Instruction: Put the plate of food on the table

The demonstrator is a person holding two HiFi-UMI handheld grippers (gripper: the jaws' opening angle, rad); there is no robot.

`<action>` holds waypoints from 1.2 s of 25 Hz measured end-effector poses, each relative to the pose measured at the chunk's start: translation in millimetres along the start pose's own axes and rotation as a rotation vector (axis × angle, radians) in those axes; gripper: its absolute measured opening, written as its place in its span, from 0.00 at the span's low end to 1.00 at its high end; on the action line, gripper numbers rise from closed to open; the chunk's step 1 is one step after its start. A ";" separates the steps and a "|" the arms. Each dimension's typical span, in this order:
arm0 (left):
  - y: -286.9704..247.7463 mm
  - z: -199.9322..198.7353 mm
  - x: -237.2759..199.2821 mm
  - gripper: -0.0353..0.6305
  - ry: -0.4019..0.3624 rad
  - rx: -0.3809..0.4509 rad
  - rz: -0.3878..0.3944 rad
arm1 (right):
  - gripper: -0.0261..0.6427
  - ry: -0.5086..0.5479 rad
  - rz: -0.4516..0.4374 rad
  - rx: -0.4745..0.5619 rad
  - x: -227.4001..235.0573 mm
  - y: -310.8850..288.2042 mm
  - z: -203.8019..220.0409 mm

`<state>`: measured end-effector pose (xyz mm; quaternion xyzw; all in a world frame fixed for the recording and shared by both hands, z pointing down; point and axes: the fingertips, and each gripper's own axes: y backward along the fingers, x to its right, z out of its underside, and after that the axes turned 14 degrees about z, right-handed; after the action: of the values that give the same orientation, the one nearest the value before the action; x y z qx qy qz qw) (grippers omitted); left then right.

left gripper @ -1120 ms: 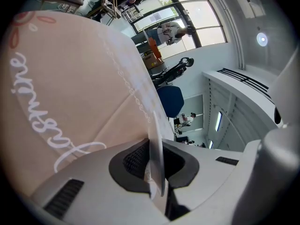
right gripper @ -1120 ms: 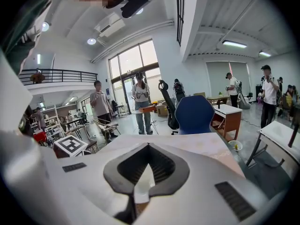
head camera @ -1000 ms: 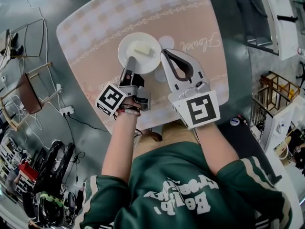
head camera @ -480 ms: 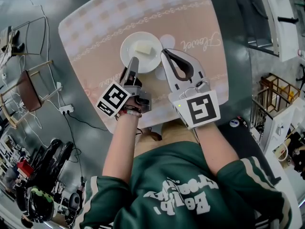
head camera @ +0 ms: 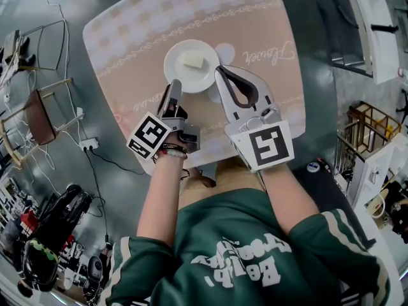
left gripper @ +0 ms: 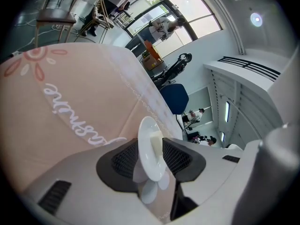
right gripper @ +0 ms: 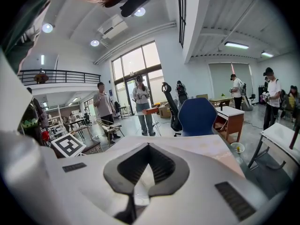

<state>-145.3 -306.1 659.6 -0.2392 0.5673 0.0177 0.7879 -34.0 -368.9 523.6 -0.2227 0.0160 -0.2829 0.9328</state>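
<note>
A white plate (head camera: 190, 75) with a pale yellow block of food (head camera: 193, 60) lies flat on the pink tablecloth of the table (head camera: 255, 24). My left gripper (head camera: 173, 88) is at the plate's near-left rim, with its jaws open. In the left gripper view the plate (left gripper: 149, 165) shows edge-on between the two dark pads (left gripper: 123, 161), which do not press on it. My right gripper (head camera: 221, 71) lies just right of the plate with its jaws shut. In the right gripper view its tips (right gripper: 147, 146) meet with nothing between them.
The near table edge (head camera: 191, 164) is just in front of the person's body. A wooden chair (head camera: 38, 116) and a power strip (head camera: 89, 146) are on the floor at the left. Shelving (head camera: 370, 126) stands at the right. A blue chair (right gripper: 199, 116) and standing people are beyond the table.
My left gripper has opened, let go of the plate's rim and drawn back a little toward the person. The plate now rests on the table. The right gripper has held still.
</note>
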 end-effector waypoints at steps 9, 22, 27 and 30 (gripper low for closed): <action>14.4 2.2 7.5 0.29 -0.013 0.011 0.014 | 0.06 0.013 0.004 0.015 -5.0 13.7 -5.8; 15.2 -2.0 19.6 0.06 -0.019 0.038 0.080 | 0.06 0.020 0.008 0.024 -9.3 24.1 -4.7; 18.9 -18.5 58.6 0.06 -0.206 0.061 0.137 | 0.06 0.038 -0.003 0.049 -12.3 26.3 -17.4; 25.3 -31.4 96.5 0.06 -0.285 0.078 0.198 | 0.06 0.038 -0.010 0.074 -14.2 31.4 -38.2</action>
<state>-146.3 -319.7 555.8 -0.1465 0.4709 0.1069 0.8634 -35.6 -353.5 474.5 -0.1826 0.0220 -0.2923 0.9385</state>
